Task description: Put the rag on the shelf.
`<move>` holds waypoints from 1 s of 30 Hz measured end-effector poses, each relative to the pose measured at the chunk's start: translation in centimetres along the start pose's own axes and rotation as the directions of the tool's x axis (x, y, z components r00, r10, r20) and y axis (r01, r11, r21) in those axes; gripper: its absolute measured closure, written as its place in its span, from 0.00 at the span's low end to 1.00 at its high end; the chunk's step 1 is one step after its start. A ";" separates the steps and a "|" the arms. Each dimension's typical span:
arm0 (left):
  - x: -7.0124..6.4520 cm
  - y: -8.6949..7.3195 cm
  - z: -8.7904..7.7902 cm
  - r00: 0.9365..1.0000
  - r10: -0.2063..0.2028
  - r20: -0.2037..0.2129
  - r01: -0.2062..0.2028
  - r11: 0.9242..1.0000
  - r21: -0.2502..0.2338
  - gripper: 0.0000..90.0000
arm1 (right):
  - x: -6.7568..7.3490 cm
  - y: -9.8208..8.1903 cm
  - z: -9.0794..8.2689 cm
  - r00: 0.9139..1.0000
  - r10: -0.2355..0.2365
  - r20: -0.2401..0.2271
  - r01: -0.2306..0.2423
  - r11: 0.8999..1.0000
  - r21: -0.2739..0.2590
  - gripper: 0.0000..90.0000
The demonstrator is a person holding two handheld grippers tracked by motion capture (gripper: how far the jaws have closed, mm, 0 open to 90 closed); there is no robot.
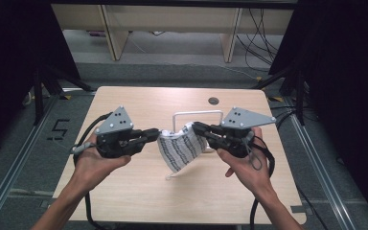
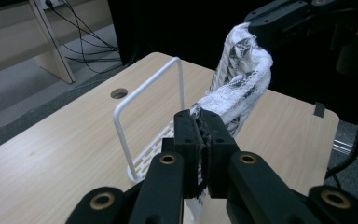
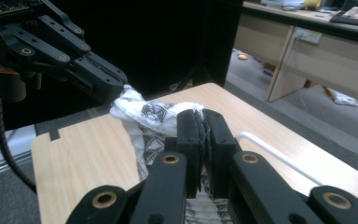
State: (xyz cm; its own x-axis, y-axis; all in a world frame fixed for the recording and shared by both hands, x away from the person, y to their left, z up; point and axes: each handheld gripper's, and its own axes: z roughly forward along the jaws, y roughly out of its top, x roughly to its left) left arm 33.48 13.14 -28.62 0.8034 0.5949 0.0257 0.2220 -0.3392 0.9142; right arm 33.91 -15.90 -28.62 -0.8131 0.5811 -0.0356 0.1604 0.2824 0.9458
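A white cloth with a black printed pattern [image 1: 181, 149] hangs in the air between the two grippers, above the wooden table [image 1: 124, 191]. My left gripper [image 1: 157, 135] is shut on the cloth's left corner, and in the left gripper view its jaws [image 2: 203, 122] pinch the bunched fabric [image 2: 242, 79]. The right gripper [image 1: 195, 127] is shut on the opposite corner; in the right gripper view [image 3: 202, 122] the cloth [image 3: 142, 114] stretches over to the other gripper. A white wire rack [image 1: 197, 115] stands on the table just behind the cloth, its lower part hidden by it.
The rack's upright loop [image 2: 144, 93] rises beside the cloth, and a round cable hole [image 1: 213, 100] sits near the table's far edge. Light wooden furniture legs [image 1: 111, 33] and cables lie on the floor beyond. Dark curtains flank both sides.
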 end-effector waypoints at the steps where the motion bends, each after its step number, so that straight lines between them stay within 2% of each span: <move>1: 0.1 0.4 0.2 1.000 0.003 -0.004 -0.003 1.000 0.005 0.95 | -0.1 0.0 -0.1 1.000 0.003 0.009 -0.003 1.000 -0.004 0.97; 2: 0.1 0.4 0.2 1.000 0.003 -0.004 -0.003 1.000 0.005 0.95 | -0.1 0.0 -0.1 1.000 0.003 0.009 -0.003 1.000 -0.004 0.97; 3: 0.2 0.8 0.6 1.000 0.000 -0.010 0.000 1.000 -0.016 0.95 | -0.5 0.0 -0.2 1.000 0.001 0.012 -0.001 1.000 -0.011 0.97; 8: 0.6 2.2 1.5 1.000 0.004 -0.020 -0.004 1.000 -0.005 0.95 | -1.5 -0.1 -0.4 0.999 0.030 0.034 -0.029 0.999 -0.032 0.97; 9: 0.8 2.5 1.7 1.000 0.006 -0.023 -0.006 1.000 -0.002 0.95 | -1.9 0.0 -0.6 0.998 0.041 0.052 -0.039 0.999 -0.038 0.97; 11: 0.9 2.9 2.1 1.000 0.003 -0.025 -0.003 1.000 -0.001 0.95 | -2.2 0.0 -0.6 0.998 0.031 0.059 -0.028 0.999 -0.041 0.97; 13: 1.2 3.4 2.6 1.000 -0.004 -0.031 0.004 1.000 -0.005 0.95 | -2.6 0.0 -0.7 0.997 0.053 0.064 -0.050 0.998 -0.044 0.97; 15: 1.5 3.8 3.1 0.999 -0.007 -0.036 0.007 1.000 -0.009 0.95 | -3.0 0.1 -0.7 0.996 0.051 0.079 -0.047 0.997 -0.055 0.97; 16: 1.7 4.1 3.4 0.999 -0.014 -0.035 0.014 1.000 -0.015 0.95 | -3.1 0.1 -0.8 0.994 0.069 0.084 -0.065 0.996 -0.055 0.97; 18: 2.0 4.6 3.9 0.999 -0.027 -0.033 0.026 0.999 -0.019 0.95 | -3.9 0.4 -0.8 0.993 0.073 0.098 -0.067 0.996 -0.058 0.97; 20: 2.2 4.8 4.2 0.999 -0.027 -0.036 0.027 0.999 -0.021 0.95 | -4.1 0.4 -0.7 0.993 0.071 0.099 -0.065 0.996 -0.057 0.97; 25: 2.9 5.7 5.7 0.998 -0.043 -0.051 0.043 0.999 -0.017 0.95 | -5.8 0.6 -0.1 0.987 0.085 0.138 -0.078 0.995 -0.055 0.97; 27: 3.1 5.8 6.0 0.997 -0.050 -0.052 0.049 0.999 -0.021 0.95 | -6.1 0.6 -0.1 0.986 0.086 0.141 -0.079 0.995 -0.053 0.97; 28: 3.3 5.9 6.2 0.997 -0.052 -0.053 0.051 0.998 -0.022 0.95 | -6.3 0.6 0.1 0.984 0.109 0.139 -0.102 0.993 -0.052 0.97; 30: 3.6 6.2 6.8 0.997 -0.056 -0.055 0.055 0.998 -0.018 0.95 | -6.8 0.5 0.3 0.981 0.119 0.151 -0.113 0.992 -0.052 0.97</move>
State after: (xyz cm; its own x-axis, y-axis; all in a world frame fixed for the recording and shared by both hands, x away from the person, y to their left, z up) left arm 41.45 8.23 -25.63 0.7579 0.6524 -0.0034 0.2561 -0.2928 0.9213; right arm 39.65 -19.49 -27.95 -0.6943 0.7191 0.0293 0.2220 0.1752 0.9592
